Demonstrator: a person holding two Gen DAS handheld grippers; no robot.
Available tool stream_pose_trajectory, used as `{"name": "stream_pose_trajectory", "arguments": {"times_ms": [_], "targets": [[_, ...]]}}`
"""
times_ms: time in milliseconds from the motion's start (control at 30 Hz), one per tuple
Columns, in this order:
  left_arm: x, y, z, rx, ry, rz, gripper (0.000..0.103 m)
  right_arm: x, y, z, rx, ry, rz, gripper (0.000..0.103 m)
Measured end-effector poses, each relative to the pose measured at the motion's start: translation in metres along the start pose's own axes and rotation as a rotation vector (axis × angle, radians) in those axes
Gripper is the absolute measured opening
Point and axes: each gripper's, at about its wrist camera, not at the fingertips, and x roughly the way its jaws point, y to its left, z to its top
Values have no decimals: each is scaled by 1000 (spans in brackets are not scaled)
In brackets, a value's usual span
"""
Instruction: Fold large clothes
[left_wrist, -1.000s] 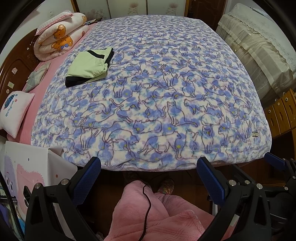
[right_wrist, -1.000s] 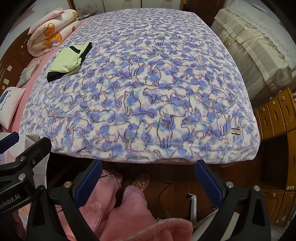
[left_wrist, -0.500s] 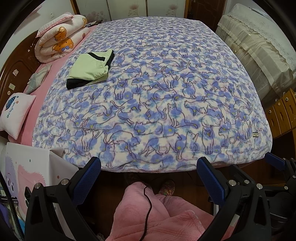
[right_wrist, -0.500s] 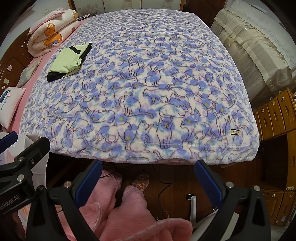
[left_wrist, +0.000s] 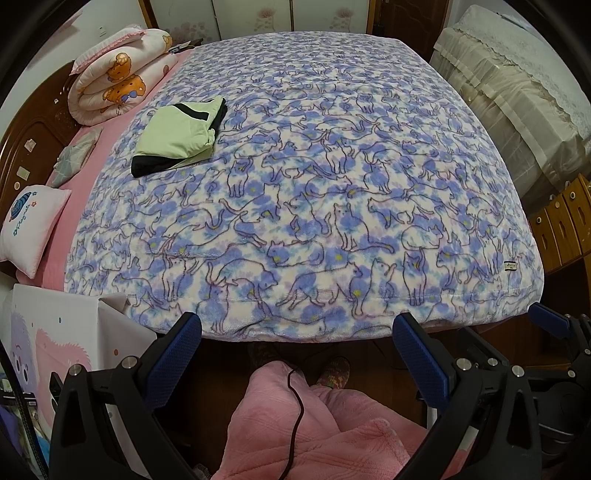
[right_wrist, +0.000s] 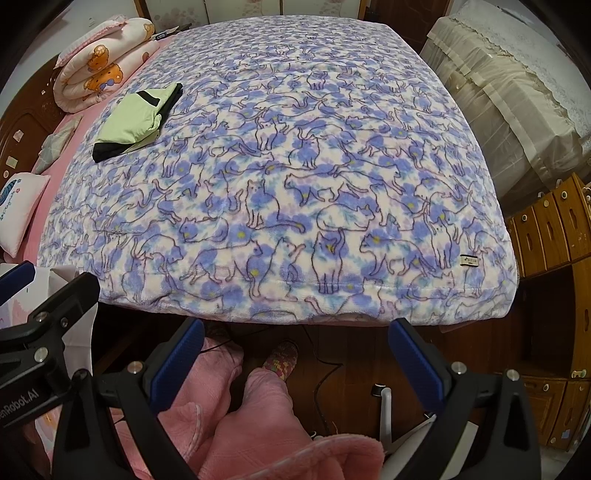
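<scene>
Both views creep slightly nearer bed edge. Left gripper (left_wrist: 295, 354) jaws wide apart, empty; right gripper (right_wrist: 295, 350) same. Folded light-green garment with black trim (left_wrist: 179, 137) lies far-left on blue cat-print fleece blanket (left_wrist: 314, 206).

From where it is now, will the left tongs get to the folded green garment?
Probably yes: left tongs are open and empty, and nothing lies on the cat blanket before the green garment, though it lies far across.

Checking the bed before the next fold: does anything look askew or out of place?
Nothing stands out. The folded green-and-black garment lies neatly on the cat-print blanket, which is spread flat; both tools, left and right, are open and empty.
</scene>
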Motion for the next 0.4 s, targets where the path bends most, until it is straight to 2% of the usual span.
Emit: {"name": "stream_pose_trajectory", "arguments": {"times_ms": [400], "targets": [[0,-1,0,2,-2,0,102,0,2,-1,3,1,1,100]]}}
